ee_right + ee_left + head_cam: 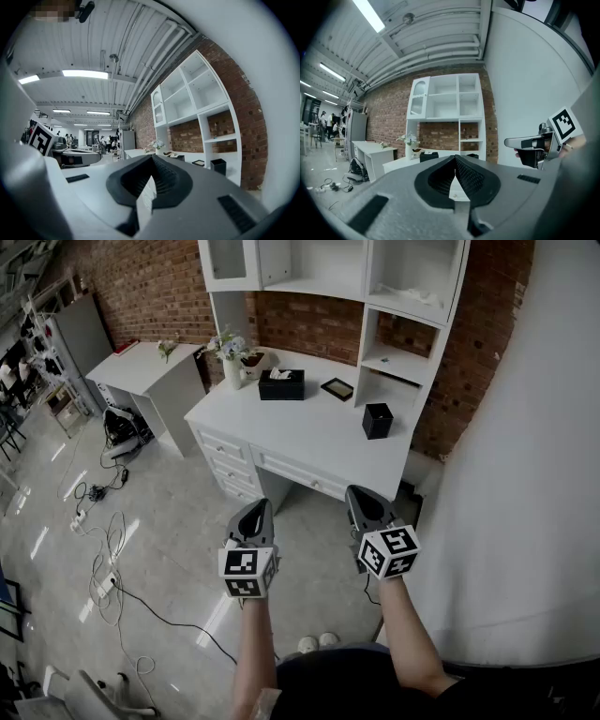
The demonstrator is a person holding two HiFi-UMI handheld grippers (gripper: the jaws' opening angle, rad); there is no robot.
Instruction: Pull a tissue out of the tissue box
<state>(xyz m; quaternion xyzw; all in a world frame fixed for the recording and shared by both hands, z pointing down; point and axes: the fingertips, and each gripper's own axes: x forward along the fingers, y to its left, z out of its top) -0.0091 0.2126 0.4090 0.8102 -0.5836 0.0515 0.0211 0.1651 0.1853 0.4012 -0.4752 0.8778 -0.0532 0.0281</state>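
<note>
Brick wall (150, 287) is being faced, with desk (319, 432) and hutch (319, 282) set against it. Desk front edge is running diagonally, dropping toward the right. Open floor (187, 512) is lying in front and to the left of it, with cables (105, 549) strewn at far left. White wall (534, 474) is closing off the right side, close beside the right forearm. Side table (150, 371) is standing left of the desk, with a gap between them. Tissue box (281, 384) is sitting at the desk back, near vase (232, 362), with tissue (280, 374) sticking out of its top. Frame (337, 388) and black bin (378, 420) are sitting to its right, apart from it. Both grippers are being held out over the floor, short of the desk front edge and well apart from the tissue box. Left gripper (258, 506) is being held about level, jaws pressed together with nothing between. Right gripper (360, 493) is being held level, near the left one, jaws pressed together and empty too. Forearms are being extended forward, roughly parallel.
</note>
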